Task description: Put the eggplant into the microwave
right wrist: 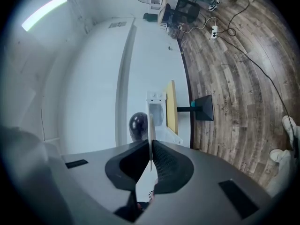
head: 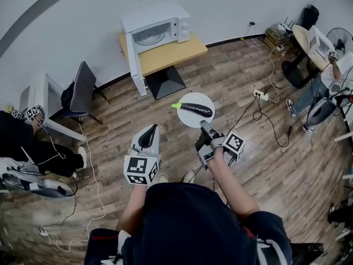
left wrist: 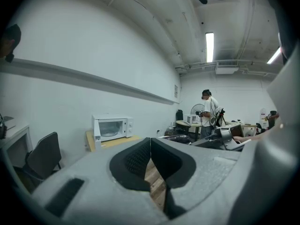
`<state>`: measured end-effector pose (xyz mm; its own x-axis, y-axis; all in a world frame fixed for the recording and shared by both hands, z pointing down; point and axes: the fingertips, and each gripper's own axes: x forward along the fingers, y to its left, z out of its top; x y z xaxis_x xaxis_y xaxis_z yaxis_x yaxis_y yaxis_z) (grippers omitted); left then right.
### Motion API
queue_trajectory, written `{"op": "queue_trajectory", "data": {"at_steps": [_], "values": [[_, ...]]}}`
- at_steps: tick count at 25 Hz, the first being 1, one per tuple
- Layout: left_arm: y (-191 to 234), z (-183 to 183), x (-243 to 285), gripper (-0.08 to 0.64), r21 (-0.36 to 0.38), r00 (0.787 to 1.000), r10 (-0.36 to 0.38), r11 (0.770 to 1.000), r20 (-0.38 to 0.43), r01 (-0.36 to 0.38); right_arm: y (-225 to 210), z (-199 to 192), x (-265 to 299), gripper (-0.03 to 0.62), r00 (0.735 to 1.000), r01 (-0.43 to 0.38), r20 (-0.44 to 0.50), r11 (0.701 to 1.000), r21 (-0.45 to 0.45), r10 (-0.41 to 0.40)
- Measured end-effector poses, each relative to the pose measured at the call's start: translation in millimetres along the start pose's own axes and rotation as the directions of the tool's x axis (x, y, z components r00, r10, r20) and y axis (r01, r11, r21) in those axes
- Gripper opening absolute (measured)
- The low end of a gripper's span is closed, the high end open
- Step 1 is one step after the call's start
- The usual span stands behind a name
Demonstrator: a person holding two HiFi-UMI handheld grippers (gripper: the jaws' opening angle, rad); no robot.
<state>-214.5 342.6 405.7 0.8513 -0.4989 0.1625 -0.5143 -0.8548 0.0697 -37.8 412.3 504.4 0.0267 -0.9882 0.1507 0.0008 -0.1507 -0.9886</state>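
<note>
Person's right gripper clamped on plate rim, eggplant lying on it; left gripper clenched, empty.
Microwave far left w/ door open: keep plate level, walk up, slide eggplant in.

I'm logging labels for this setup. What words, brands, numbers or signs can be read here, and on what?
No readable words or numbers anywhere.
Cubes on the left gripper and right gripper: black-and-white square marker patterns only, no letters.
Microwave: any print on its panel is too small to read.
Plate and eggplant: no print visible.
</note>
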Motion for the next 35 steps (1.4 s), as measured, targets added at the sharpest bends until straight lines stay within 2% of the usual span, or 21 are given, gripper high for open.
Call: {"op": "queue_trajectory", "data": {"at_steps": [7,12,20,35], "values": [[-11.9,-3.2,13.9,0.017,-0.004,0.999,0.036,0.999,-0.007,-0.036,-4.3,19.7,3.5,0.025,0.999,0.000,-0.037,1.000,0.003,0.000],[-6.7,-4.3,46.0,0.017,-0.025,0.998,0.047,0.999,-0.036,-0.048,-7.2,41.0,28.3,0.025,0.998,0.028,-0.064,1.000,0.008,-0.027],[-16.1,-15.1,42.5,0.017,-0.022,0.996,0.074,0.997,-0.046,-0.075,-22.2,46.4,20.4,0.025,0.996,0.033,-0.085,0.999,0.021,-0.032],[45.2,-6.0,124.7,0.017,-0.024,0.997,0.051,0.998,-0.052,-0.052,-17.1,74.4,113.5,0.025,0.996,0.048,-0.082,0.999,0.021,-0.047]]}}
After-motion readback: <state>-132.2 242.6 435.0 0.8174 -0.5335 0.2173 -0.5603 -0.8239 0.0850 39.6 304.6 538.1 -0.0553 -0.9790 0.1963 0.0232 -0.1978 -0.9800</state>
